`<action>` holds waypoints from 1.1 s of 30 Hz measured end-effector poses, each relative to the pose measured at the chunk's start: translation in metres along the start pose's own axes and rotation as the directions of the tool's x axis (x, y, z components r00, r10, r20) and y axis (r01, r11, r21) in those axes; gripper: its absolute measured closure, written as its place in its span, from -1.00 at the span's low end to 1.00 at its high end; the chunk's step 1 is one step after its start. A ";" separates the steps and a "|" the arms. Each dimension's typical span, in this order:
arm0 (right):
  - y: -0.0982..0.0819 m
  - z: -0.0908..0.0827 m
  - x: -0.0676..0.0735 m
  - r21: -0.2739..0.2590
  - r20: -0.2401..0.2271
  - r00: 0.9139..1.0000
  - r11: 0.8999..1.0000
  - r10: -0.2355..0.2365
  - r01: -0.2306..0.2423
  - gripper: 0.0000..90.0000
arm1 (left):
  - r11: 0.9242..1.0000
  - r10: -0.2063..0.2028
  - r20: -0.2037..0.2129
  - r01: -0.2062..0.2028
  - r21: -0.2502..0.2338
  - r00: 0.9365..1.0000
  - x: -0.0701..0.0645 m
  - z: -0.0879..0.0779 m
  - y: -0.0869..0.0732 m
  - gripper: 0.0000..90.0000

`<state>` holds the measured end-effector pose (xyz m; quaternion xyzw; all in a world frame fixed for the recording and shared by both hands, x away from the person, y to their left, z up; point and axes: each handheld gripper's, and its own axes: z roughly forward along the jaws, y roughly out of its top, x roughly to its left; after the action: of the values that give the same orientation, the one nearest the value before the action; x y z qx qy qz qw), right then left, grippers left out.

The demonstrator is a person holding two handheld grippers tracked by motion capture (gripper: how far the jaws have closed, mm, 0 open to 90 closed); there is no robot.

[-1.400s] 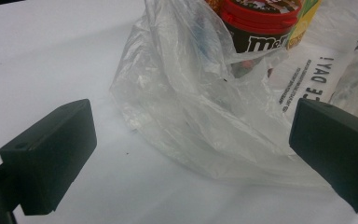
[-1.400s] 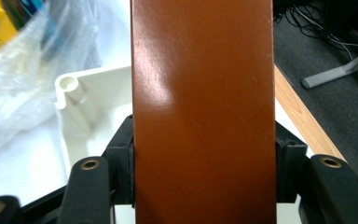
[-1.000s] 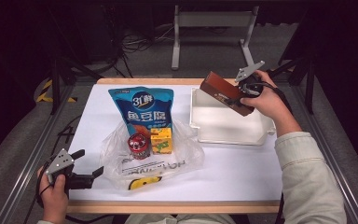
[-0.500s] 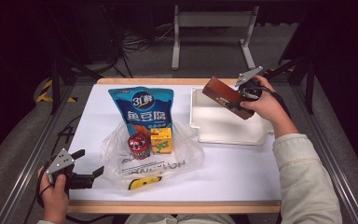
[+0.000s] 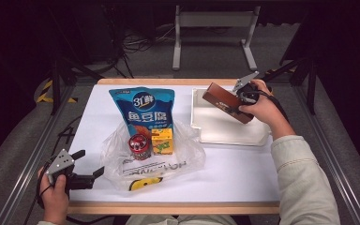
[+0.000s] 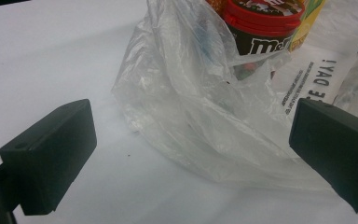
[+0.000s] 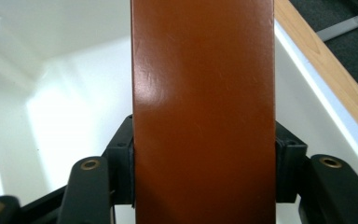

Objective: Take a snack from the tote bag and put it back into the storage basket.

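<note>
We note the right gripper (image 5: 240, 96) clamping a glossy brown rectangular box (image 5: 227, 102), long axis tilted, seemingly pointing down-right over the white plastic tray (image 5: 229, 136).

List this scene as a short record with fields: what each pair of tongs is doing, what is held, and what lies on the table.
right tongs: shut on the brown box, its pads pressing on both sides in the right gripper view
brown box: tilted, held over the white tray
left tongs: open, nothing between the pads, near the table's front left corner
plastic bag: clear, crumpled, lying mid-table
in the bag: red-lidded jar, yellow carton
blue snack pouch: behind the bag
table: white top, wooden edge
</note>
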<state>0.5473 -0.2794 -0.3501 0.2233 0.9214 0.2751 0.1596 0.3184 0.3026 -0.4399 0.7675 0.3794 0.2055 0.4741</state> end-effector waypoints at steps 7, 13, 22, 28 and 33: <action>-0.003 0.010 0.000 0.030 -0.004 1.000 1.000 0.000 0.000 -0.06 | 1.000 -0.001 0.001 0.001 0.000 1.000 0.000 0.000 0.000 -0.97; -0.007 0.017 -0.001 0.045 -0.005 1.000 0.999 0.009 -0.008 -0.06 | 1.000 0.001 0.002 -0.001 -0.004 1.000 0.000 -0.001 0.000 -0.97; -0.011 0.026 -0.002 0.078 -0.004 1.000 0.997 0.017 -0.017 -0.06 | 1.000 0.001 0.002 -0.001 -0.004 1.000 0.000 -0.001 0.000 -0.97; -0.011 0.029 -0.001 0.087 -0.005 1.000 0.996 0.015 -0.014 -0.06 | 1.000 0.006 0.008 -0.006 -0.001 1.000 0.000 -0.001 0.000 -0.97; -0.011 0.032 -0.002 0.100 -0.004 1.000 0.995 0.011 -0.010 -0.06 | 1.000 0.006 0.011 -0.006 -0.002 1.000 0.000 -0.001 0.000 -0.97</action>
<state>0.5589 -0.2749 -0.3822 0.2351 0.9333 0.2298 0.1445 0.3180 0.3032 -0.4390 0.7694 0.3743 0.2031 0.4762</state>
